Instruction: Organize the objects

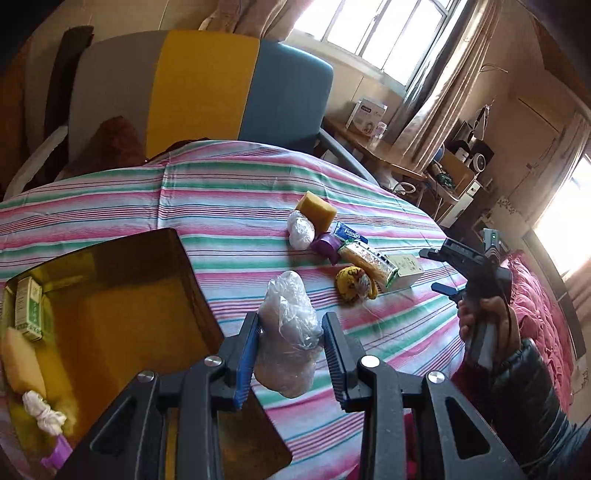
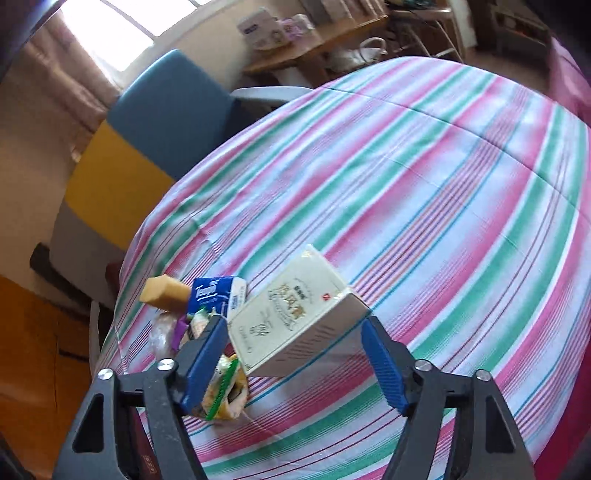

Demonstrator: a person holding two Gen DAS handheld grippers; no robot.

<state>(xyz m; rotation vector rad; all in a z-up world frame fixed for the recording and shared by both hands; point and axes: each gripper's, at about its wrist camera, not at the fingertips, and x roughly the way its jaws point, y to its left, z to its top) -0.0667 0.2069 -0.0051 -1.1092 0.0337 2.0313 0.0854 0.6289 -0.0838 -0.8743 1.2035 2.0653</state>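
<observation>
L gripper (image 1: 290,354) is clamped on a crumpled clear plastic bag (image 1: 286,332), held above the pink-green-white striped bedsheet (image 1: 221,192). Just left of it sits a shiny gold rectangular tin tray (image 1: 122,295), holding a small green-white carton (image 1: 28,308), a pale beige sponge block (image 1: 22,363), a knotted white cloth (image 1: 44,415) and a small purple piece (image 1: 55,456).

R gripper (image 2: 295,354) has its blue pads apart, w/ a cream rectangular printed box (image 2: 291,317) between them; pads not pressing on it. Left pad sits over a yellow-green snack packet (image 2: 225,384). Beyond: a blue tissue pack (image 2: 218,293) and a yellow sponge block (image 2: 164,293).

Farther out in L view: a yellow crumpled wrapper (image 1: 349,282), a purple roll (image 1: 327,245), a second small clear bag (image 1: 301,229), then a grey-yellow-blue headboard (image 1: 207,88) and bright window (image 1: 388,33).
</observation>
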